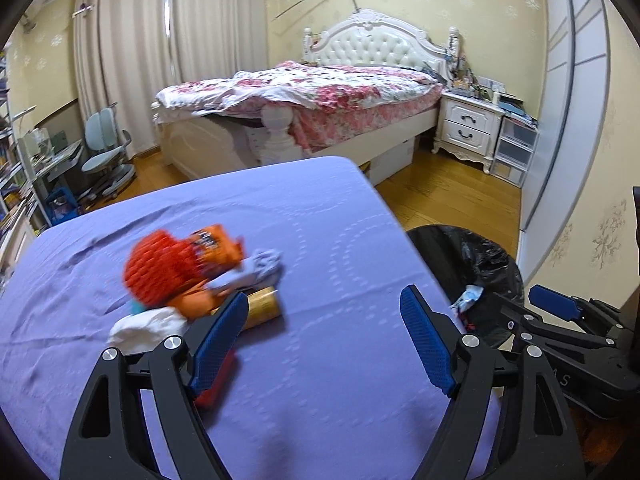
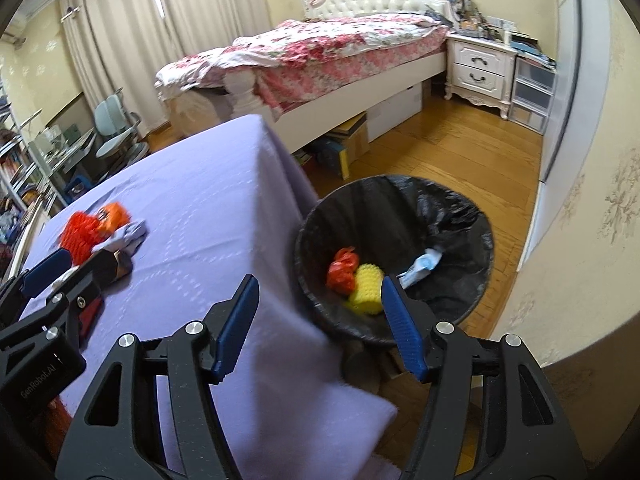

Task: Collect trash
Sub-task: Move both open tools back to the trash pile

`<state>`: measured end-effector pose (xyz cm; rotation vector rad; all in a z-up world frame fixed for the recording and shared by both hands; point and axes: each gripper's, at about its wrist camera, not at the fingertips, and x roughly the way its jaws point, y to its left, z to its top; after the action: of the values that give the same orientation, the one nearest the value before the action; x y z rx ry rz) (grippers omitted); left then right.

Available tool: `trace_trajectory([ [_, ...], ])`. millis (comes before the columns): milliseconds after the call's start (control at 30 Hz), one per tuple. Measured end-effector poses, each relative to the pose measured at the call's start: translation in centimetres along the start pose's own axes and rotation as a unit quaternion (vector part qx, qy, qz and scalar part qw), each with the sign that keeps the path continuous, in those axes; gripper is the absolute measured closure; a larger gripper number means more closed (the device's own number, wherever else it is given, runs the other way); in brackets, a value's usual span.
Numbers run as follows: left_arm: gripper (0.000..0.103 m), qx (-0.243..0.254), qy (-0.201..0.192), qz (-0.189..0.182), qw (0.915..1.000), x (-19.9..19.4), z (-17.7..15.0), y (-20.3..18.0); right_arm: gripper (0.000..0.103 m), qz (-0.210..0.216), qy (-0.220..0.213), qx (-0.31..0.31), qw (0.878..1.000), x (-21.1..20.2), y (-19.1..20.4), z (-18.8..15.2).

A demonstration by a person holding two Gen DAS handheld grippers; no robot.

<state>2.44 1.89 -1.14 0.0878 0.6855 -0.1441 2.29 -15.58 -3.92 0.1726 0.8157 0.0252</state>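
On the purple-covered bench, your left gripper hovers with fingers spread beside the trash pile. Your right gripper, fingers also spread and empty, hangs above the black-lined bin holding yellow and orange scraps.

Open left tool beside trash pile on purple tablecloth.

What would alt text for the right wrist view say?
An open, empty right tool hangs over a black-lined trash bin holding a yellow spiky ball, red wrapper and crumpled tissue. Left, more trash sits on a purple-covered table; a bed stands behind.
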Motion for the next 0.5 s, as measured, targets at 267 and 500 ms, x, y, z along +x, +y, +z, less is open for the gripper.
trace_trajectory([
  [267, 0.025, -0.033, 0.005, 0.054, 0.998, -1.9, -2.6, 5.7, 0.041, 0.038, 0.02, -0.059, 0.997, 0.1, 7.0, -2.0],
  [500, 0.023, -0.074, 0.016, 0.099, 0.9922, -2.9, -4.9, 11.1, 0.041, 0.068, 0.031, -0.098, 0.992, 0.3, 12.6, -3.0],
])
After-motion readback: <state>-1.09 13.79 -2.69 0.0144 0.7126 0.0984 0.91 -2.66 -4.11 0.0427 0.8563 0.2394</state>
